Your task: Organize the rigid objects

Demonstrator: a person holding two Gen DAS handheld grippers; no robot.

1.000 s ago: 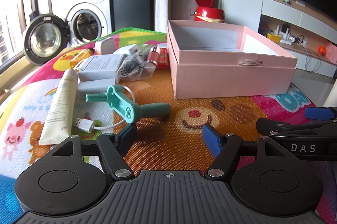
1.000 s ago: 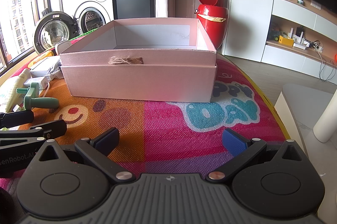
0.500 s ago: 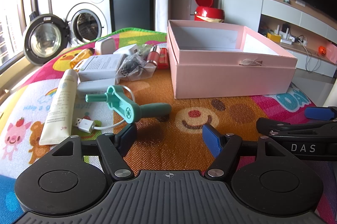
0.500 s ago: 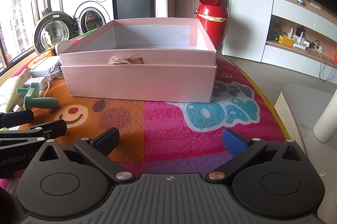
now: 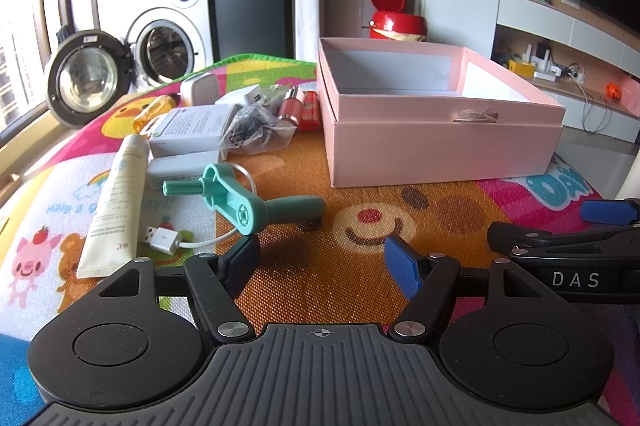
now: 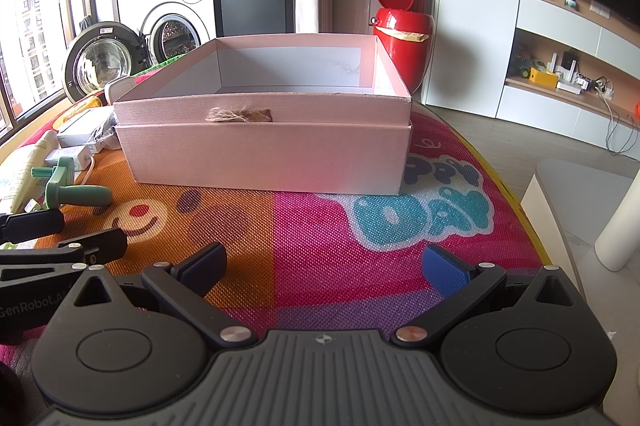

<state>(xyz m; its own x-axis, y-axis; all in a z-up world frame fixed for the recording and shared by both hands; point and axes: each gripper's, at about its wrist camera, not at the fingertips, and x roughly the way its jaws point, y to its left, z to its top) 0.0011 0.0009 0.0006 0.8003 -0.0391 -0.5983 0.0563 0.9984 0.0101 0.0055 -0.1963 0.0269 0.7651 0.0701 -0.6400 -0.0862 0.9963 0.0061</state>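
An open, empty pink box (image 5: 440,145) stands on the colourful mat; it also shows in the right wrist view (image 6: 264,153). Left of it lie a teal handled tool (image 5: 248,205), a cream tube (image 5: 116,209), a white USB cable (image 5: 164,238), white boxes (image 5: 192,129), a clear bag with black parts (image 5: 256,131), red items (image 5: 300,105) and an orange bottle (image 5: 154,113). My left gripper (image 5: 324,262) is open and empty, just short of the teal tool. My right gripper (image 6: 324,266) is open and empty, in front of the box.
The mat (image 6: 320,226) ends at the right, where a white stool (image 6: 580,193) stands on the floor. A red bin (image 6: 404,41) and a washing machine with its door open (image 5: 84,77) stand behind the mat.
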